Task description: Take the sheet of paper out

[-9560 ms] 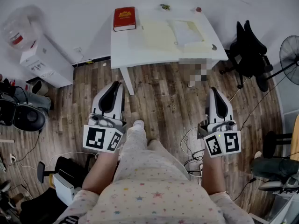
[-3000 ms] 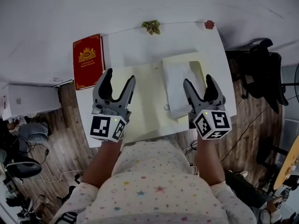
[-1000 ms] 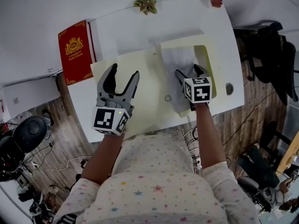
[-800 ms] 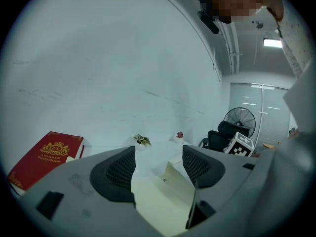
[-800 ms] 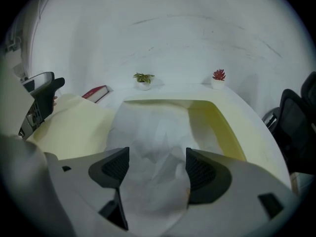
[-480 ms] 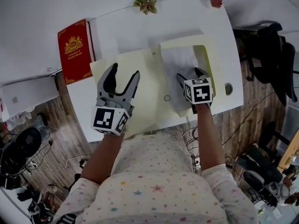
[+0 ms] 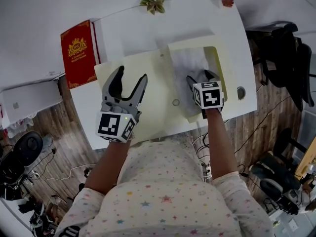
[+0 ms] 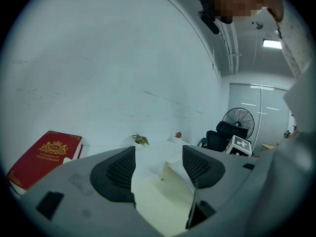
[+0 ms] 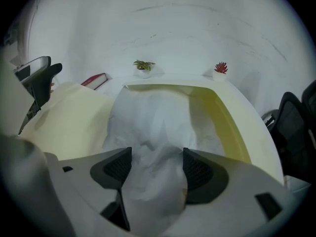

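A pale yellow folder (image 7: 143, 95) lies open on the white table (image 7: 143, 31). A crumpled white sheet of paper (image 7: 190, 60) rests in its right half. My right gripper (image 7: 201, 76) is down on the sheet's near part. In the right gripper view the paper (image 9: 153, 117) bulges up between the jaws of the right gripper (image 9: 157, 169), which stand apart. My left gripper (image 7: 131, 75) hovers open over the folder's left half with nothing in it. The left gripper view shows the left gripper (image 8: 158, 169) and the folder (image 8: 153, 201) below.
A red book (image 7: 78, 46) lies at the table's left edge. Two small plants (image 7: 152, 4) (image 7: 227, 1) stand along the wall. A black office chair (image 7: 281, 48) is to the right. A white box (image 7: 29, 100) sits on the floor at left.
Since the earliest frames I have come up to the table and brought both grippers over the folder. In the last second the right gripper has barely shifted on the paper.
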Demonstrator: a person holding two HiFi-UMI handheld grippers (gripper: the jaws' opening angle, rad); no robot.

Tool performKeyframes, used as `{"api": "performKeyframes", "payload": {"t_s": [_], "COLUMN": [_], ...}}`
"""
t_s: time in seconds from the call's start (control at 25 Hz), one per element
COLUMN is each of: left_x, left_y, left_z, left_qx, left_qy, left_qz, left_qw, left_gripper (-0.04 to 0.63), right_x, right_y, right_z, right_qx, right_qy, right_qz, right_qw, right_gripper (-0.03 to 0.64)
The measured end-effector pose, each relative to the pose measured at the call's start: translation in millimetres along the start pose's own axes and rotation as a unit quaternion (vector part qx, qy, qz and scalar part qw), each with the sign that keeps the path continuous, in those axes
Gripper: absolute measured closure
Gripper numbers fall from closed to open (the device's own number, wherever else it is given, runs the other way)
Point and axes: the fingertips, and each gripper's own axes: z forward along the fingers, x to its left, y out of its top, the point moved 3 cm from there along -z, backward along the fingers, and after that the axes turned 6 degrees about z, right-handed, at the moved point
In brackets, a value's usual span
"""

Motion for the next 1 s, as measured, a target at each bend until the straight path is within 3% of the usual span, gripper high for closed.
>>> {"api": "performKeyframes", "payload": {"t_s": [0.76, 1.0], "left_x": [5.2, 4.8], "left_y": [2.8, 4.9], "left_z": [-9.9, -11.5], "left_qx": [-0.005, -0.008], "left_qy": [0.011, 0.01], "left_qz": [-0.003, -0.002], "left_qw": [0.9999, 0.9999], "left_gripper": [0.319, 0.319], "right_x": [-1.5, 0.7], "right_y": [7.6, 10.8], "right_z": [-11.6, -18.1], "right_qx": [-0.027, -0.035], "right_qy": [-0.005, 0.002], "right_qz": [0.009, 0.013], "right_qw": [1.0, 0.999], "right_gripper": [0.546, 0.566]}}
